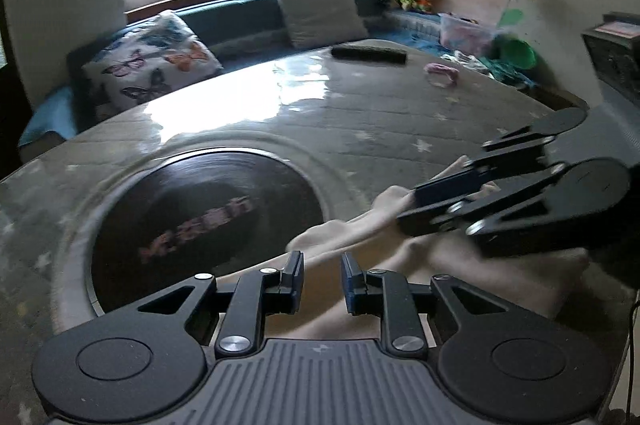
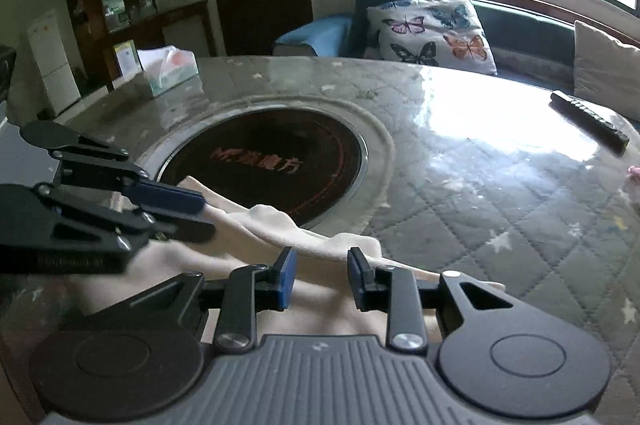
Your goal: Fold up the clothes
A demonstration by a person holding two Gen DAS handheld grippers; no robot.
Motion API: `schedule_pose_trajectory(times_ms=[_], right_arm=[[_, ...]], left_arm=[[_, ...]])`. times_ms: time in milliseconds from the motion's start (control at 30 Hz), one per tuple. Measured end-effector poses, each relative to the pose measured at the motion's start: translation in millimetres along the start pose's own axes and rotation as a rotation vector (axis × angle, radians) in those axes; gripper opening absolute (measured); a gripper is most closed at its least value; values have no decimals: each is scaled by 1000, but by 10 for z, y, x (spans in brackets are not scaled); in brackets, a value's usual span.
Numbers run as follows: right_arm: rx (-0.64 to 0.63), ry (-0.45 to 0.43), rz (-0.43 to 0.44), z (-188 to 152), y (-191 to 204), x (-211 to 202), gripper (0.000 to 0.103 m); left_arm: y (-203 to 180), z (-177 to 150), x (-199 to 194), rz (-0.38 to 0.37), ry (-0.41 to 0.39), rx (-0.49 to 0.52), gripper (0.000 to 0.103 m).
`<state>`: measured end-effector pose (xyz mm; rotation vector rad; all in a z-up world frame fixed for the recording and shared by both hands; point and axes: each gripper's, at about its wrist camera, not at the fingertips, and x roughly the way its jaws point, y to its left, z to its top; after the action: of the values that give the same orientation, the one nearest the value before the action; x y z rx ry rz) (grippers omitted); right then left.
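Two tools over tabletop (image 1: 360,113) | left tool (image 1: 321,279): jaws parted, gripping nothing | right tool (image 2: 322,275): jaws parted, gripping nothing | cloth (image 2: 280,225) (cream, rumpled) lies beneath both, edge overlapping black disc (image 2: 264,165)

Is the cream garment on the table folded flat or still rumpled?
Rumpled: the cream garment lies in loose ridges, its far edge draped onto the dark round hotplate, not flat.
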<state>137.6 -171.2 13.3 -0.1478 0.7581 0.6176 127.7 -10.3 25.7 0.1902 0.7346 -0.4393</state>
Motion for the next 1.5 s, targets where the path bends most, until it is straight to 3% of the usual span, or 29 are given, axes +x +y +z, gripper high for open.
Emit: schedule_pose_trajectory(times_ms=[300,667,1000,1267,1500], right_arm=[[-37,-18,-28,-69,38,76,27],[47,-11,-66,-241,-203,-94,27],[89,-30,-93,-401,-351,-291,26],[72,-91,-123,-345,-308,-504,27],[21,-99,-57,-408,-49,-602,31]], left_arm=[[45,17,296,22,37,-25,24],[19,8,312,43,32,-15,25],[36,0,334,74,33,-30,43],[23,6,204,114,3,-42,51],[-178,-110,-89,140,-48,-2,54]])
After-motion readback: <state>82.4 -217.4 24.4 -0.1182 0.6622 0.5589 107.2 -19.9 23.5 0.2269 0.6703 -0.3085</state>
